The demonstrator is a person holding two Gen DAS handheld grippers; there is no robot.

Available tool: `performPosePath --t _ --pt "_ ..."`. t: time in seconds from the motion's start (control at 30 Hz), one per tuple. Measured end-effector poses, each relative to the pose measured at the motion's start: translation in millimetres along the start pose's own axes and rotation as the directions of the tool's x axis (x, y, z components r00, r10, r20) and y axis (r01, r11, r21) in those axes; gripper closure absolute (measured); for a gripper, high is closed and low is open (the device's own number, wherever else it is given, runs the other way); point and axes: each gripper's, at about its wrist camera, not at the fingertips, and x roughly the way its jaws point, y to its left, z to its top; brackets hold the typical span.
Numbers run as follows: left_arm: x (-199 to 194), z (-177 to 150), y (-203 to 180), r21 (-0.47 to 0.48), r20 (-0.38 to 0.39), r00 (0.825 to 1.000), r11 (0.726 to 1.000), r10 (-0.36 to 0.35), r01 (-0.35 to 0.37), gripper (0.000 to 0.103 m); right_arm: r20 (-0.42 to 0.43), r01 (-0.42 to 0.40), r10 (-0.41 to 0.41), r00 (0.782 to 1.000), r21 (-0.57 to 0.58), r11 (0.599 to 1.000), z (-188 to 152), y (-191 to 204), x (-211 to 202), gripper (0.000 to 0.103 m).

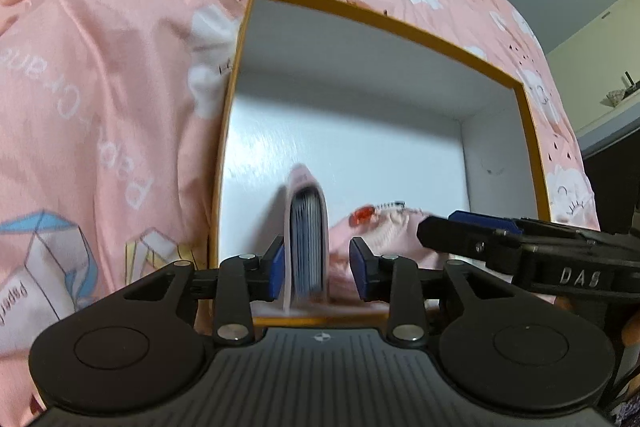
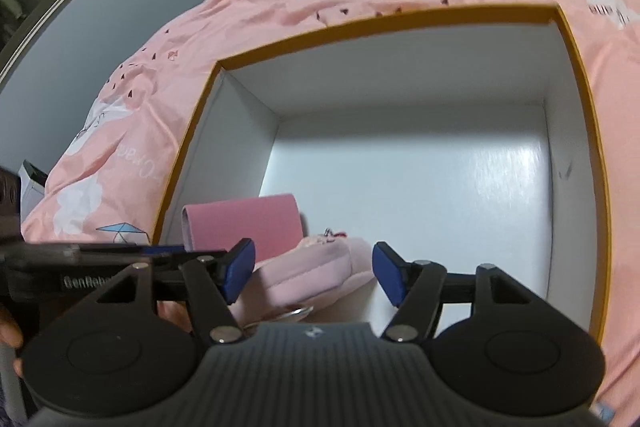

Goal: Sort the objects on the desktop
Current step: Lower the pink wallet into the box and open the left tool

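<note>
An open box with an orange rim [image 1: 400,23] and white inside sits on a pink sheet. In the left wrist view a pink wallet [image 1: 308,227] stands on edge at the box's near wall, blurred, between the pads of my left gripper [image 1: 318,267]. The left pad is close against its cover and the right pad stands clear, so the gripper is open. A pink pouch [image 1: 392,227] with a red charm [image 1: 362,214] lies to the wallet's right. In the right wrist view my right gripper [image 2: 314,277] is open over the pouch [image 2: 320,267], with neither pad touching it. The wallet [image 2: 248,227] is on its left.
The pink sheet [image 1: 100,67] with cloud prints surrounds the box [image 2: 360,21] on all sides. The box floor [image 2: 440,187] is bare white behind the two items. A metal ring [image 2: 296,313] lies by the pouch. A small white carton [image 2: 30,183] sits at the sheet's left edge.
</note>
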Motion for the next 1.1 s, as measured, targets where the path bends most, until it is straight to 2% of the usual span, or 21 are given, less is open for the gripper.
performPosePath --t 0.1,0.2,0.3,0.33,0.4,0.43,0.6,0.77,0.87,0.93,1.1 --pt "1 -5 -2 -0.001 0.012 1.0 1.0 -0.008 0.008 0.066 -0.027 -0.022 0.023 0.999 0.052 0.998 -4 -1 -1 0.035" --pt "1 -7 -5 0.006 0.041 0.999 1.0 0.018 -0.019 0.07 -0.055 -0.055 0.063 0.997 0.131 0.99 -10 -4 -2 0.034" --pt "0 -8 -6 0.0 0.062 0.998 1.0 0.005 -0.005 0.076 -0.055 -0.071 0.081 0.995 0.166 0.984 -14 -6 0 0.035" --pt "-1 -9 -7 0.005 0.069 0.998 1.0 0.007 -0.007 0.077 -0.05 -0.068 0.078 0.996 0.175 0.982 -14 -7 2 0.037" --pt "-3 -8 -10 0.023 0.079 0.997 0.999 0.021 -0.023 0.082 -0.038 -0.108 0.117 0.992 0.194 0.975 -13 -8 3 0.051" --pt "-5 -8 -9 0.028 0.083 0.996 0.999 0.027 -0.029 0.083 -0.035 -0.131 0.141 0.989 0.202 0.971 -12 -8 4 0.054" --pt "-13 -3 -8 0.049 0.075 0.996 0.997 0.057 -0.061 0.084 -0.019 -0.136 0.138 0.99 0.093 0.986 -8 3 2 0.061" --pt "-27 -4 -11 0.071 0.089 0.993 0.994 0.077 -0.084 0.085 -0.031 -0.222 0.223 0.974 0.03 0.975 2 5 3 0.062" --pt "-34 -7 -15 0.098 0.108 0.986 0.986 0.125 -0.136 0.085 -0.081 -0.269 0.268 0.96 -0.011 0.963 11 8 10 0.062" --pt "-38 -10 -19 0.116 0.126 0.98 0.979 0.153 -0.168 0.085 -0.128 -0.312 0.307 0.943 -0.024 0.95 19 9 19 0.062" --pt "-39 -10 -10 0.095 0.123 0.978 0.979 0.167 -0.179 0.085 -0.205 -0.348 0.328 0.922 -0.068 0.935 32 18 40 0.062"
